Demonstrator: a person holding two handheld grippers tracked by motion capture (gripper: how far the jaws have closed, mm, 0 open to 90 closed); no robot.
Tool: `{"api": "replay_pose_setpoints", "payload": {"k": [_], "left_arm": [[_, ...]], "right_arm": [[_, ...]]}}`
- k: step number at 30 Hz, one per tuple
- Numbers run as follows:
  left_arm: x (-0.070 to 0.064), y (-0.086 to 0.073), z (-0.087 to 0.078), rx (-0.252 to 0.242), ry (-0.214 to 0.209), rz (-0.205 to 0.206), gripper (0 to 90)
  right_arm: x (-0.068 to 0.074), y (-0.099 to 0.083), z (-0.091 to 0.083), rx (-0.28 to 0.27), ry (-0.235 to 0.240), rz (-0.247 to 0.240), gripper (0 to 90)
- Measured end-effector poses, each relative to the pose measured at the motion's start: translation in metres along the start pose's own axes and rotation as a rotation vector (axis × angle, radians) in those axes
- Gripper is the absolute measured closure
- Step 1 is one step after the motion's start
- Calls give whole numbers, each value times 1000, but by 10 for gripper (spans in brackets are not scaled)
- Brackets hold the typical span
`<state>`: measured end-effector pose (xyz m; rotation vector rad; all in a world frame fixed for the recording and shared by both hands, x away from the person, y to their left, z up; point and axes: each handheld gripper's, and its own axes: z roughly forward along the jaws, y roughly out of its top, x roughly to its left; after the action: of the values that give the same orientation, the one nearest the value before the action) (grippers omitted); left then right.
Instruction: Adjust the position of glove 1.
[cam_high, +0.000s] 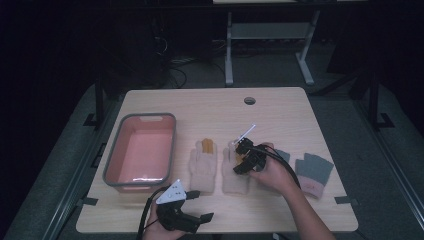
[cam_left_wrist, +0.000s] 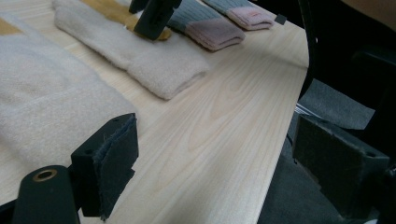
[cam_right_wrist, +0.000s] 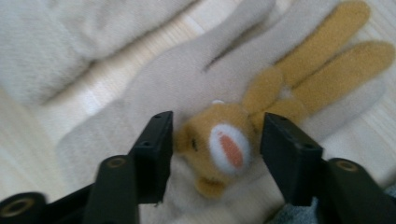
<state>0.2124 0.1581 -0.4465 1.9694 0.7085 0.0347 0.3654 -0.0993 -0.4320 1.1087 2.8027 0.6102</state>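
Pale wood table (cam_high: 280, 107) bears gloves (cam_high: 202, 167) amid a dark room.

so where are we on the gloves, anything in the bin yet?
Nothing done: the pink bin looks empty. In hand: the right gripper, jaws open, straddles the rabbit patch on one beige glove. Left: both beige and both grey gloves lie on the table; the left gripper hangs open.

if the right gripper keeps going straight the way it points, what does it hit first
Most likely the rabbit face on the beige glove: it sits between the open jaws of the right gripper, dead ahead. Depth is unclear.
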Motion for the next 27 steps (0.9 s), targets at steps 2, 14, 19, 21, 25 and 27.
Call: {"api": "replay_pose_setpoints", "payload": {"k": [2,14,19,21,25,27], "left_arm": [[0,0,0,-1,0,-1,147],[1,0,0,-8,6,1,147],[3,0,-1,-10,10,-6,147],[4,0,-1,-9,11,-7,147],[4,0,-1,-13,13,-10,147],[3,0,-1,-14,13,-8,147]], "right_arm": [[0,-1,5,14,4,5,484],[1,-3,4,1,-11,22,578],[0,-4,-2,-8,-4,33,607],[0,-4,-6,-22,13,41,611],[3,-2,-17,-33,2,34,616],[4,-1,-19,-35,1,27,616]]}}
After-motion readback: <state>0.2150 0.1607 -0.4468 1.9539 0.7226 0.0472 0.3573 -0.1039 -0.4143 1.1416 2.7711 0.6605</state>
